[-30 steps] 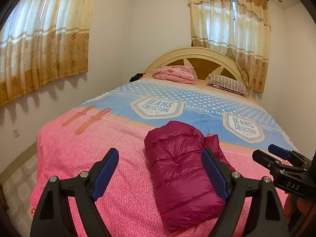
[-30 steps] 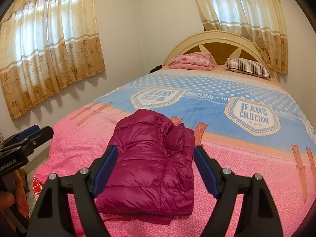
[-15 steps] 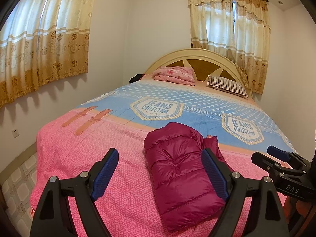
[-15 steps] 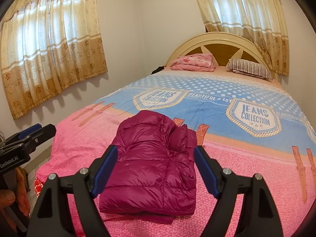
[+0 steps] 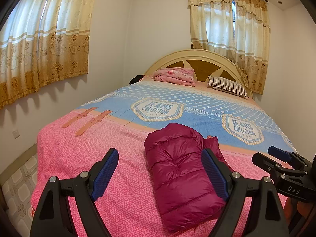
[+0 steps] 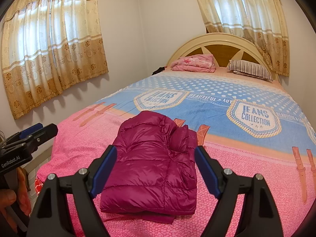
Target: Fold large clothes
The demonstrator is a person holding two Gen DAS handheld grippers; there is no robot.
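A magenta puffer jacket (image 5: 177, 169) lies folded into a compact bundle on the pink end of the bed; it also shows in the right wrist view (image 6: 154, 167). My left gripper (image 5: 160, 164) is open and empty, held above the bed's foot, clear of the jacket. My right gripper (image 6: 156, 162) is open and empty, also held back above the jacket without touching it. The right gripper shows at the right edge of the left wrist view (image 5: 280, 158), and the left gripper at the left edge of the right wrist view (image 6: 37, 132).
The bed (image 5: 98, 150) has a pink and blue cover. A folded pink blanket (image 5: 174, 76) and a striped pillow (image 5: 227, 84) lie by the headboard (image 5: 197, 57). Walls and curtained windows stand left and behind. Tiled floor (image 5: 17, 187) lies to the left.
Both grippers have drifted slightly back and up from the bed, so the jacket sits a little lower in view. The jacket has not moved.
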